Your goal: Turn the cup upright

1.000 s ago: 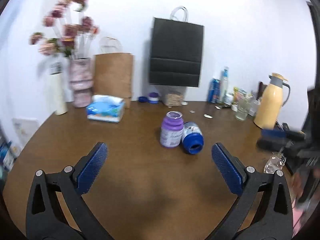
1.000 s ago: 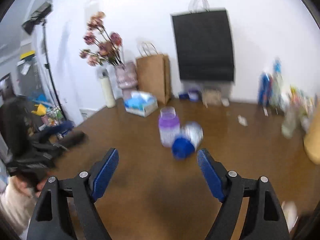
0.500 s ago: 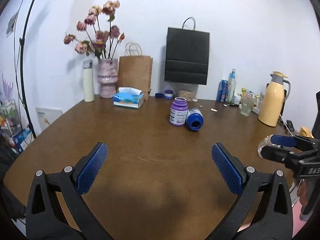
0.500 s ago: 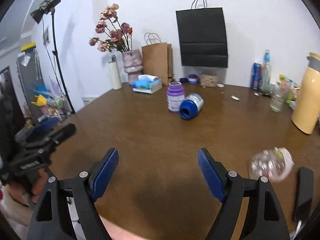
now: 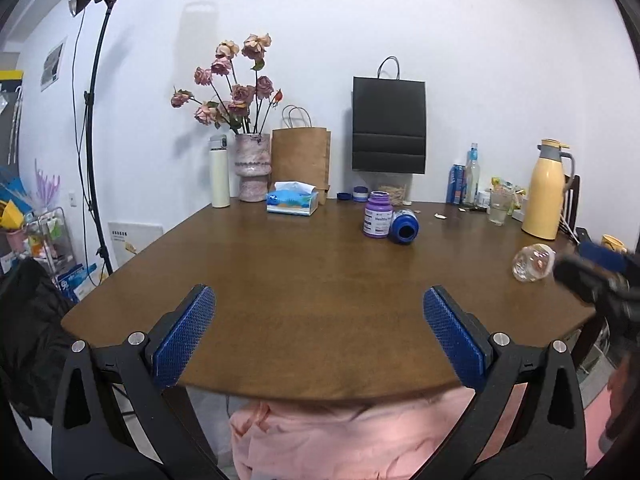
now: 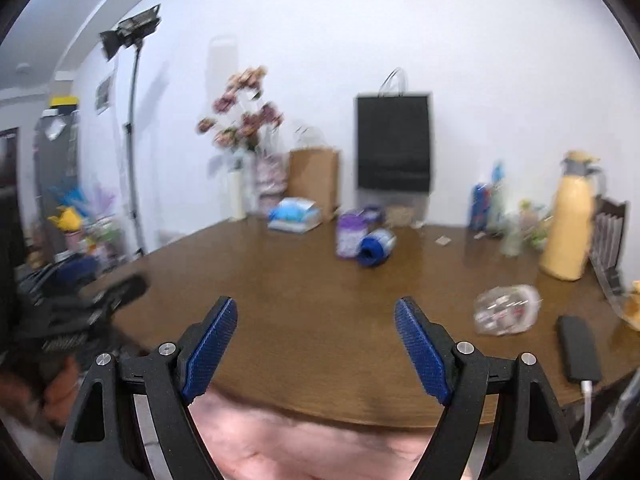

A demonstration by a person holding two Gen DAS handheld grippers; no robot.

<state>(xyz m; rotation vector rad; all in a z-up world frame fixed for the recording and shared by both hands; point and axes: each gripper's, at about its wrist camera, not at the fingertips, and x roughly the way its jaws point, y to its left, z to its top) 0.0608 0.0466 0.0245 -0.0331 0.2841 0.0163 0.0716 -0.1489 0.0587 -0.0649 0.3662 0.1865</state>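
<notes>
Left wrist view: the left hand-held gripper [image 5: 319,334] is spread wide with nothing between its blue pads, hanging over the near edge of the brown surface [image 5: 304,280]. The right hand-held gripper [image 6: 316,346] looks the same, wide and empty, though that view is pretty blurry. The clear cup [image 5: 534,262] is lying on its side near the right edge of the surface, well apart from both. Farther back, mid-surface, a purple bottle [image 5: 377,215] stands upright with a blue bottle [image 5: 404,226] tipped over, touching it or just beside it. A yellow thermos [image 5: 546,190] stands at the far right, a tissue box [image 5: 293,199] at the back.
</notes>
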